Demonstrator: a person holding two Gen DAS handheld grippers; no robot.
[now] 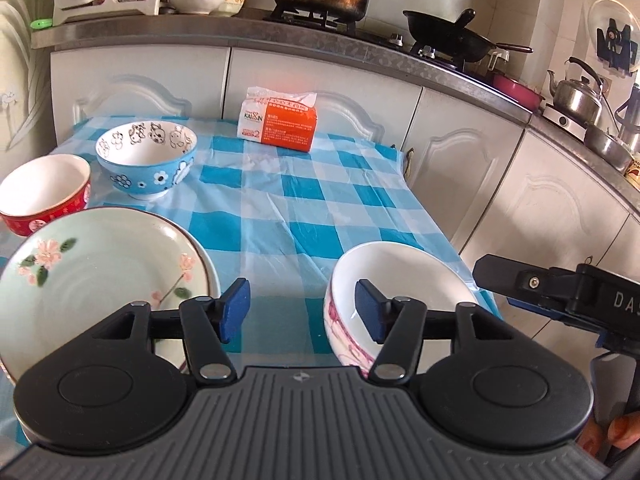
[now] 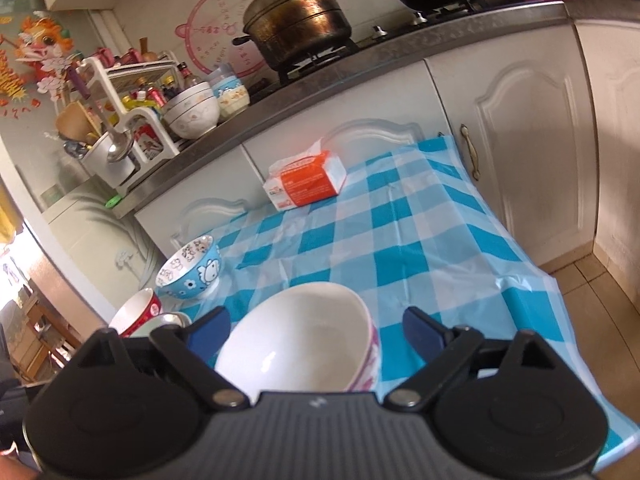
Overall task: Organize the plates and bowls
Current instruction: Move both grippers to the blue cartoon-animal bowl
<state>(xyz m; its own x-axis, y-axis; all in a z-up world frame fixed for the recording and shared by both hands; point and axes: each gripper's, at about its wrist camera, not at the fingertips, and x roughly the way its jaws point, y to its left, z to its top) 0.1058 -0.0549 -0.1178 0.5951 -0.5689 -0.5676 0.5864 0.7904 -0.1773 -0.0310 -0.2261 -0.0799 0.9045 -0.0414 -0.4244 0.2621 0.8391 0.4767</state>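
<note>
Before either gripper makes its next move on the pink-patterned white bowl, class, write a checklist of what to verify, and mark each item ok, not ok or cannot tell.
1. Right gripper open wide enough for the pink-patterned white bowl: ok, its fingers stand on either side of the bowl.
2. Fingers touching the bowl's wall: cannot tell.
3. Left gripper open and holding nothing: ok.
4. Left gripper clear of the bowl: not ok, one blue pad overlaps its rim in the left wrist view.
5. Bowl upright on the blue checked tablecloth: ok.
6. Possible stacking targets, the blue cartoon bowl and the red bowl, upright: ok.
</note>
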